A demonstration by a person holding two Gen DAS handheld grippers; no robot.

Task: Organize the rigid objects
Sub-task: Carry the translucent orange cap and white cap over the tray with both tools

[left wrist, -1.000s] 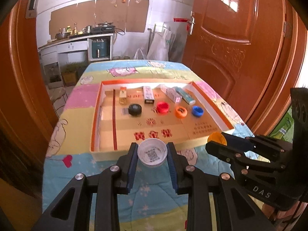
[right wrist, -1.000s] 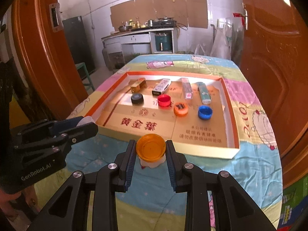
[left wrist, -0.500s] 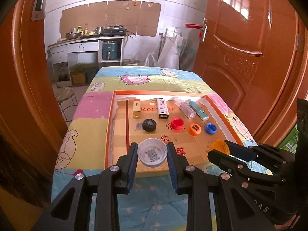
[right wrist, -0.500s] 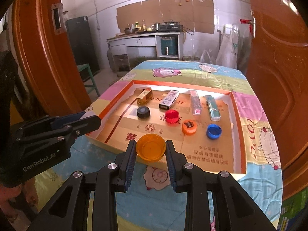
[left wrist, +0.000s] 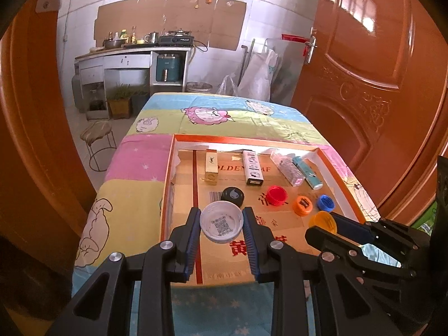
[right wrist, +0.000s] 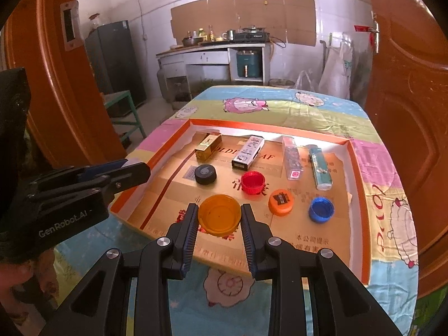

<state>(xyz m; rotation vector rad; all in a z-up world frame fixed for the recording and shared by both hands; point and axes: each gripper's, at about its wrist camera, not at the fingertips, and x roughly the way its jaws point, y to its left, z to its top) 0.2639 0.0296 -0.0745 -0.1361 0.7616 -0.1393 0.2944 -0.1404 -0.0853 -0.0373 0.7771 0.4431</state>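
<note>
1. The left tongs [left wrist: 221, 225] are clamped on a white cap [left wrist: 221, 224], open side up, held over the near left part of the shallow box [left wrist: 168, 179] on the table [left wrist: 134, 173].
2. The right tongs [right wrist: 219, 215] grip an amber cap [right wrist: 219, 214] over the box's near edge.
3. Placing looks to be the step in hand: four caps already sit in a row, starting with the black cap [right wrist: 205, 174].
4. Next, I'd say, lower each cap in front of that row, then release.

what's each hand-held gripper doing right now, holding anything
Left hand-held gripper: shut on the white cap, over the box tray.
Right hand-held gripper: shut on the orange cap, over the same tray.
</note>
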